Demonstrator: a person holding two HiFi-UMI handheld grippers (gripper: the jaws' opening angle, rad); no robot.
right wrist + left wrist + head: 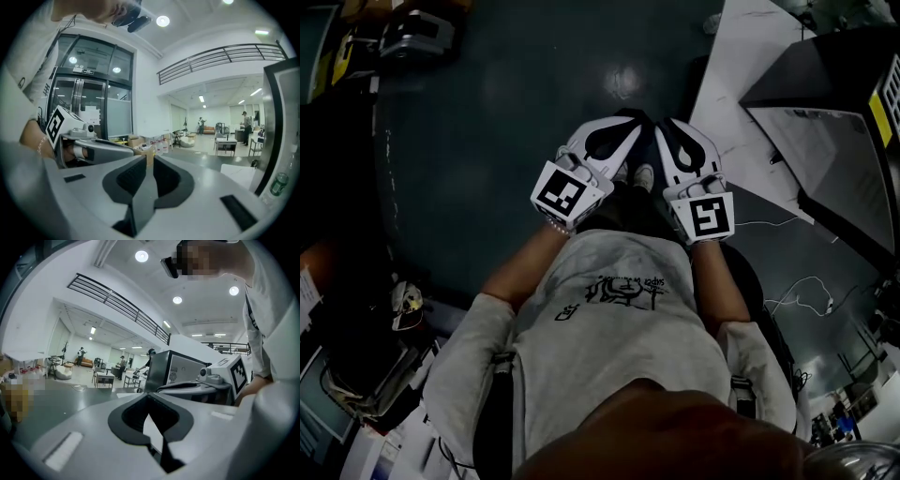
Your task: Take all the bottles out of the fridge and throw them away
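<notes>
In the head view both grippers are held up side by side in front of the person's chest, pointing away. My left gripper (628,120) (148,397) has its pads meeting at the tips, with nothing in them. My right gripper (666,124) (149,159) shows a narrow gap between its pads, also with nothing in it. The dark fridge (825,112) (171,366) (276,117) stands ahead to the right, out of reach of both. One bottle (280,183) with a green cap shows at the fridge's lower edge in the right gripper view; no other bottle is visible.
A white sheet (741,84) (239,171) lies on the dark floor beside the fridge. White cables (797,291) trail on the floor at the right. Cluttered gear (356,375) sits at the left. Cardboard boxes (140,143), tables (105,378) and people stand far off in the hall.
</notes>
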